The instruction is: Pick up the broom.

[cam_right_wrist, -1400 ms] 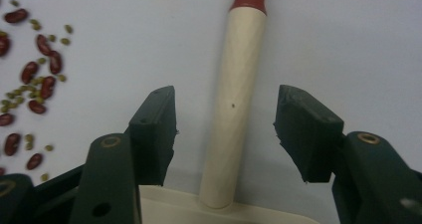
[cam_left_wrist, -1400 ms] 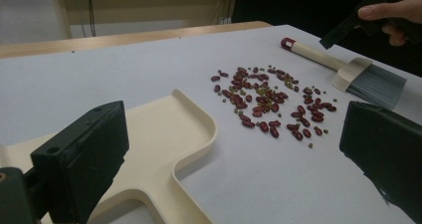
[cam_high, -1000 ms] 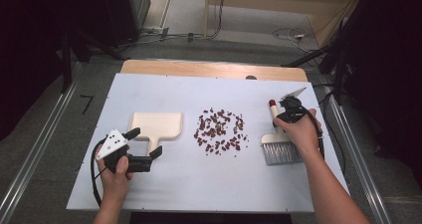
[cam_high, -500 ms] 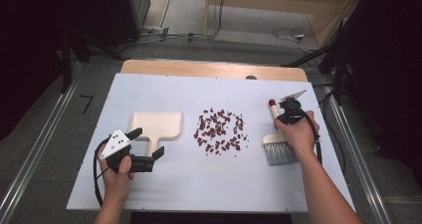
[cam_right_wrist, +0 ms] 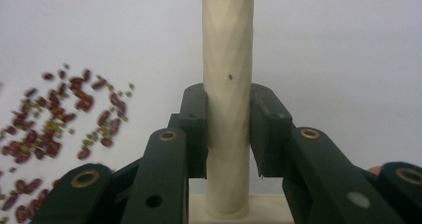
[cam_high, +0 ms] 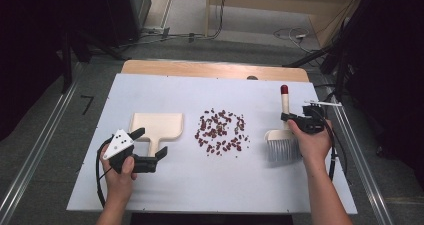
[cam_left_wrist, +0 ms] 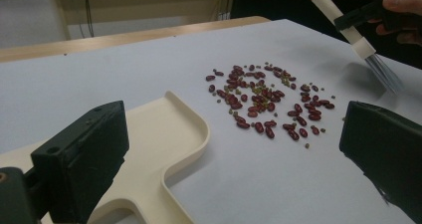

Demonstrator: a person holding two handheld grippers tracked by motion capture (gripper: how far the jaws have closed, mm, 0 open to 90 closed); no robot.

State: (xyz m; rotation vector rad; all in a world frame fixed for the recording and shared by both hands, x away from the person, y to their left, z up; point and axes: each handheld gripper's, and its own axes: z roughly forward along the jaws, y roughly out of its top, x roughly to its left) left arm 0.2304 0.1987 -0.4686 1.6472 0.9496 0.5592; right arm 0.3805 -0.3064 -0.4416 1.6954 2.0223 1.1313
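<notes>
- The left gripper (cam_high: 150,161) sits where it was a second ago, near the table's front-left corner, with its jaws spread wide on either side of the handle of the cream dustpan (cam_high: 157,127) and not pressing on it. The left gripper view shows one jaw over the handle and the other well off to the side.
- The dustpan lies flat on the white table (cam_high: 150,195) as before, its open edge facing the beans.
- The scattered red and green beans (cam_high: 220,131) lie in the middle of the table, between dustpan and brush, untouched.
- The right gripper (cam_high: 295,119) has just finished closing on the cream handle of the hand brush (cam_high: 283,140); the right gripper view shows both pads tight against the shaft.
- The brush has shifted left toward the beans and stands more upright, its red-tipped handle pointing away and its bristles just at the table.
- The brush looks ready to sweep, while the dustpan is not yet gripped.
</notes>
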